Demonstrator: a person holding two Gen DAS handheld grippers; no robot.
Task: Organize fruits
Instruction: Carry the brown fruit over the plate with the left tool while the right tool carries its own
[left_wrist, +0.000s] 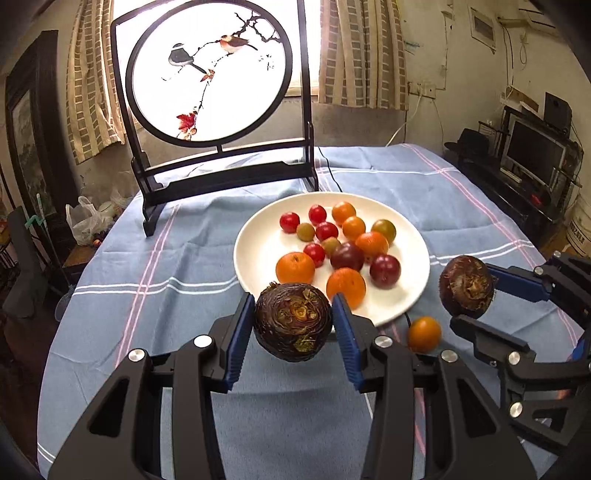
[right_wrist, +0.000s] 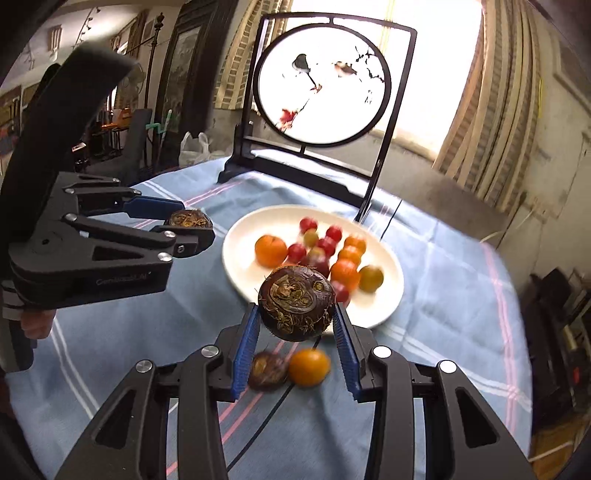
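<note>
A white plate (left_wrist: 258, 251) on the blue cloth holds several small oranges, red cherry tomatoes and dark plums; it also shows in the right wrist view (right_wrist: 240, 236). My left gripper (left_wrist: 293, 325) is shut on a dark brown water chestnut (left_wrist: 291, 321), held above the cloth just in front of the plate; it also shows in the right wrist view (right_wrist: 184, 225). My right gripper (right_wrist: 295, 325) is shut on a second water chestnut (right_wrist: 297, 308), held near the plate's right front rim; it also shows in the left wrist view (left_wrist: 467, 291). A loose orange (left_wrist: 424, 334) and a third chestnut (right_wrist: 267, 369) lie on the cloth.
A black framed round bird screen (left_wrist: 210, 74) stands at the table's back. A thin black cable (right_wrist: 266, 417) runs across the cloth under the right gripper. The blue striped tablecloth (left_wrist: 155, 258) covers the table. A shelf with a monitor (left_wrist: 535, 151) stands to the right.
</note>
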